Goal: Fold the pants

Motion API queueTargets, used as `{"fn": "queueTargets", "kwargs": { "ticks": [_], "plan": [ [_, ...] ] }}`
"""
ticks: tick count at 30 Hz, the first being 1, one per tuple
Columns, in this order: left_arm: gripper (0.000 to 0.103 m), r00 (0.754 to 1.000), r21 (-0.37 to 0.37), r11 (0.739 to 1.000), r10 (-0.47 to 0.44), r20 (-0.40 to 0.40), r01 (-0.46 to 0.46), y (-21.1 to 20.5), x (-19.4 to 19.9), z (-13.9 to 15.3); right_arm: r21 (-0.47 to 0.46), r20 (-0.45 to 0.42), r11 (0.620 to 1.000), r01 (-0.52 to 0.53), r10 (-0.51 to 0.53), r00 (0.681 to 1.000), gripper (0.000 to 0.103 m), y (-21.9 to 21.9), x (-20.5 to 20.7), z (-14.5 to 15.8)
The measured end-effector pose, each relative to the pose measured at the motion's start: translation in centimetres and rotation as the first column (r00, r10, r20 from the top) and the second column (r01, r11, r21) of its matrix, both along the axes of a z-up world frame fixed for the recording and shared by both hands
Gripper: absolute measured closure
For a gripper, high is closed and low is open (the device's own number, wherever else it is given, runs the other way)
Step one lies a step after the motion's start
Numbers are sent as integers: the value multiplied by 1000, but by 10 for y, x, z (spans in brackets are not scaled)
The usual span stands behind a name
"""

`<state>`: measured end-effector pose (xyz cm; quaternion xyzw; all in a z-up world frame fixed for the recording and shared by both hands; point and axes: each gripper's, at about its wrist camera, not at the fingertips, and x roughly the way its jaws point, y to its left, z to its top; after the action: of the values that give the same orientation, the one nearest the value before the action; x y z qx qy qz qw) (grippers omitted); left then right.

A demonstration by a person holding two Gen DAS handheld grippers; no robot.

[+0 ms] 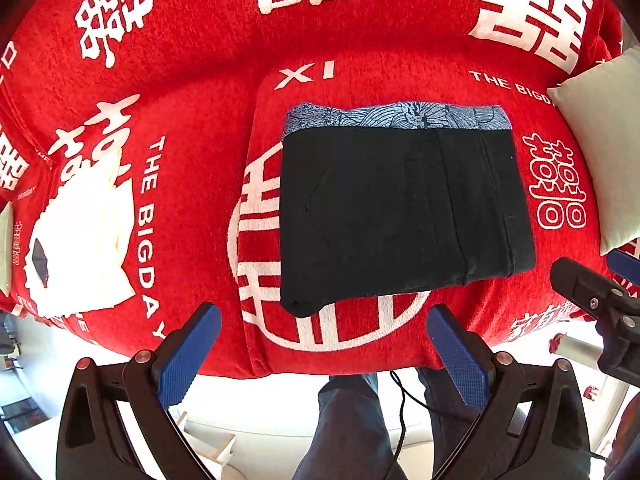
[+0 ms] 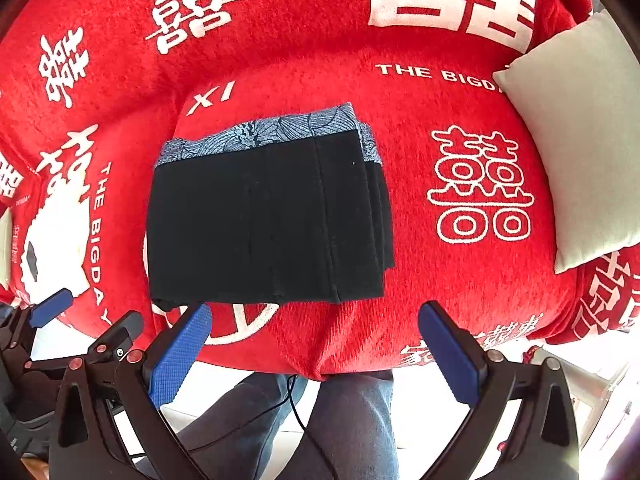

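Black pants [image 1: 404,216] folded into flat rectangle, blue patterned waistband at far edge, lying mid red fuzzy blanket [image 1: 200,80]. Pale cushion [image 2: 576,152] right of pants. Left gripper [image 1: 324,344] & right gripper [image 2: 316,344] both spread wide, empty, textured blue pads near pants' front edge.

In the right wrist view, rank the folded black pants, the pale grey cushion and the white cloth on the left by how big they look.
1. Folded black pants with blue patterned waistband, largest.
2. Pale grey square cushion, partly cut off by the frame edge, so its rank is unsure.
3. White crumpled cloth, smallest, though squeezed by fisheye distortion.
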<state>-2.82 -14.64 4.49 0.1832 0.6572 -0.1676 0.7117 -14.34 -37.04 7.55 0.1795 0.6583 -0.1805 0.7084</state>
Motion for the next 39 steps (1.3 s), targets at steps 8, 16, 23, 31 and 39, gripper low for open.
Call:
{"fn": "queueTargets", "kwargs": {
  "ticks": [8,16,23,31,39],
  "plan": [
    [0,1000,-9,1000,5,6,-5,1,1,2,-7,-2,1000,0,0,1000,0,6,-2,2],
    [0,1000,-20,1000,21,8,-21,3,4,3,-25,0,1000,7,-7,1000,0,7,-2,4],
    [0,1000,-30,999,18,22,-17,2,5,5,-38,-2,999,4,-4,1000,0,10,-1,6],
    [0,999,-39,999,31,19,-30,7,8,4,-48,-2,999,-2,2,1000,0,13,2,6],
    [0,999,-43,999,25,23,-23,8,8,4,-54,-4,998,-13,12,1000,0,18,5,7]
  ]
}}
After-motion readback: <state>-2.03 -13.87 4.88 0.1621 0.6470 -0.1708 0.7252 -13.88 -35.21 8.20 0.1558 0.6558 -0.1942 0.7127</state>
